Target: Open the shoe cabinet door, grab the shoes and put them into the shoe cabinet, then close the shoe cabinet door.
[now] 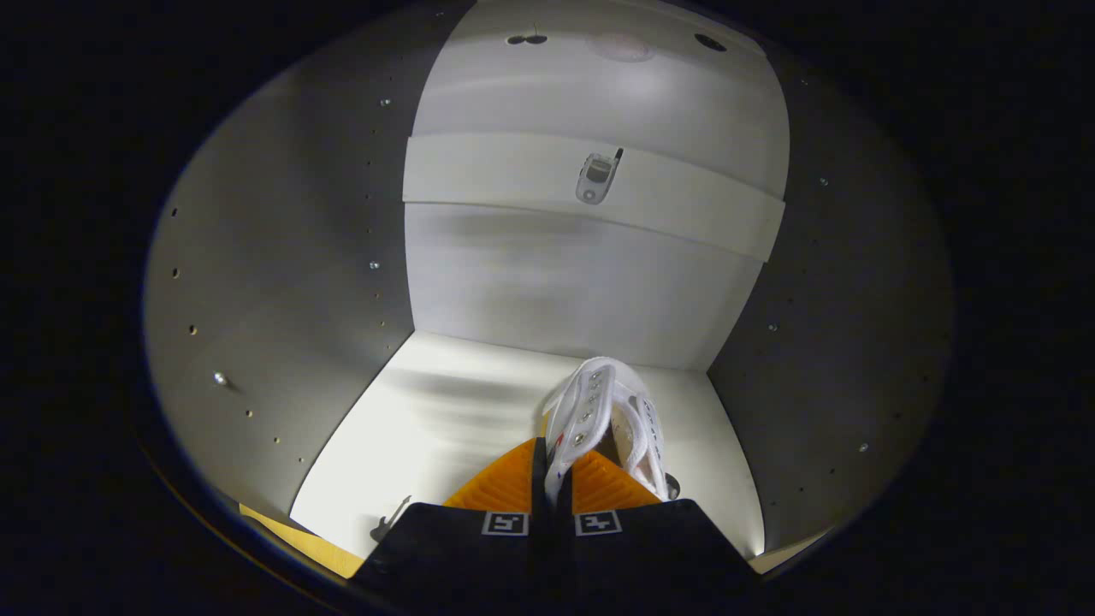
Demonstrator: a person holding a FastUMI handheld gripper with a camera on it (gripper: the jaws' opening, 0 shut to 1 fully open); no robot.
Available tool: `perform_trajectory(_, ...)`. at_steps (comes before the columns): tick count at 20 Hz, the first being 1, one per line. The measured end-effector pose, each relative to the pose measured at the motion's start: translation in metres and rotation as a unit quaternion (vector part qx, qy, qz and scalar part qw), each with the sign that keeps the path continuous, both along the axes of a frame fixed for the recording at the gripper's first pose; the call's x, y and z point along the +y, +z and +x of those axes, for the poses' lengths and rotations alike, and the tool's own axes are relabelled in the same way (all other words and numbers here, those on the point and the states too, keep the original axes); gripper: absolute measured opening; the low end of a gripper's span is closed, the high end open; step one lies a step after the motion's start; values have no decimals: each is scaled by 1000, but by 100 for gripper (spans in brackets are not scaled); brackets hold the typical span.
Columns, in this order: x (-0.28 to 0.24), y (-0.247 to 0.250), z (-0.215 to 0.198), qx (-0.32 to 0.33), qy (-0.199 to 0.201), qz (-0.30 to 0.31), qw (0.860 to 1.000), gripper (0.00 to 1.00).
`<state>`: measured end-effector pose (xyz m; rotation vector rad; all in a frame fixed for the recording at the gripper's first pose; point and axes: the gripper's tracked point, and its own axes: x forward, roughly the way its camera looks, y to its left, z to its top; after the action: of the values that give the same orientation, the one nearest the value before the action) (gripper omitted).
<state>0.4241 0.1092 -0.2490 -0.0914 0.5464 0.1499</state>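
Observation:
I am looking into the open shoe cabinet (479, 282), a pale box with a back wall, two side walls dotted with small holes and a light shelf floor (428, 428). My gripper (552, 479) is shut on the collar of a white shoe (599, 411), and both fingers press its fabric edge. The shoe hangs just ahead of the fingers, a little above the shelf floor, near the right side wall.
A pale cross rail (513, 175) runs across the back wall, with a small metal fitting (597, 178) on it. The left wall (282, 282) and right wall (838, 342) stand close on either side. The cabinet's front edge (291, 535) lies just under the fingers.

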Motion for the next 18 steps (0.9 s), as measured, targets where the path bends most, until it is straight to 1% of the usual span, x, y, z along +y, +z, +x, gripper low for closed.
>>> perform_trajectory(2,3,-4,8,-2,5,-17,1000,5)
perform_trajectory(6,12,-12,11,7,6,-25,1000,6)
perform_trajectory(7,15,-12,10,11,12,-20,1000,13)
perform_trajectory(9,21,-9,1,22,18,1,1000,36)
perform_trajectory(11,26,-7,-7,36,21,23,999,68)
perform_trajectory(13,27,3,-18,39,25,36,998,80)
perform_trajectory(14,27,10,-23,35,26,44,998,83)
perform_trajectory(15,27,16,-28,35,26,52,998,91)
perform_trajectory(17,20,33,-37,20,21,61,998,98)
perform_trajectory(18,14,42,-42,12,18,66,998,98)
